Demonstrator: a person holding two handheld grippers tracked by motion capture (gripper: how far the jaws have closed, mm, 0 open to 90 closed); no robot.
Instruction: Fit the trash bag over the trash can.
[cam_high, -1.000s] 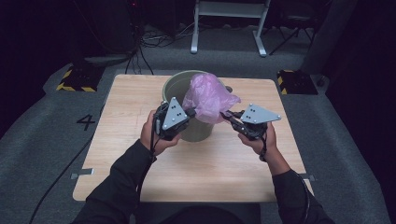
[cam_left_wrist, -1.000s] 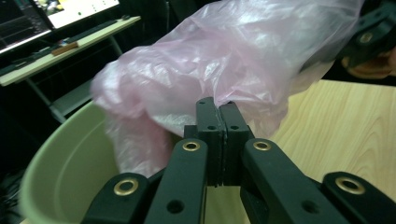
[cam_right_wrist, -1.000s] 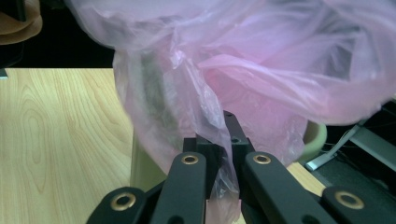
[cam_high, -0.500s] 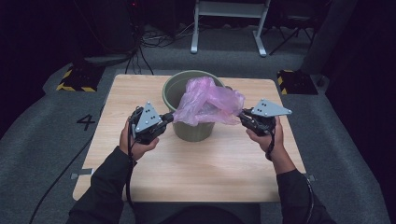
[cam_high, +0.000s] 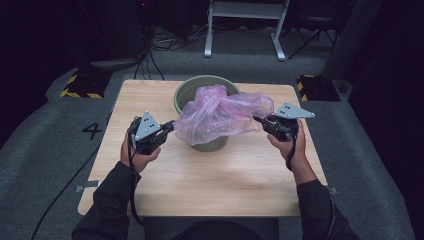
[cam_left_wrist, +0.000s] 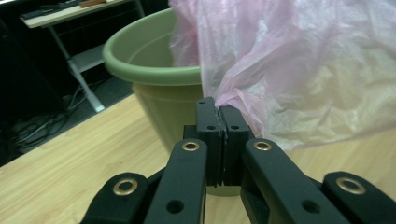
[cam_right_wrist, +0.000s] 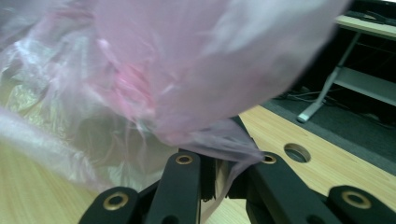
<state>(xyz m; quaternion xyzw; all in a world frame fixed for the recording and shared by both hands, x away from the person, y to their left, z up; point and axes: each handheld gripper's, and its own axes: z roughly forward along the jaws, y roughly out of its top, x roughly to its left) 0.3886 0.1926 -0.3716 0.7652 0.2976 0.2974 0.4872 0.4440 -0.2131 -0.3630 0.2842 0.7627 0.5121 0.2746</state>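
High view: pink plastic bag (cam_high: 220, 117) stretched over the green bucket (cam_high: 192, 92) on the table (cam_high: 210, 185), between left gripper (cam_high: 171, 126) and right gripper (cam_high: 256, 120).
Left gripper view: jaws clamped on the bag's edge.
Right gripper view: jaws have just been opening slightly, film between them, still pinched.

A thin, crinkled pink plastic bag (cam_high: 220, 117) – translucent – hangs stretched sideways over the rim of the green pot (cam_high: 192, 92) – upright on the table
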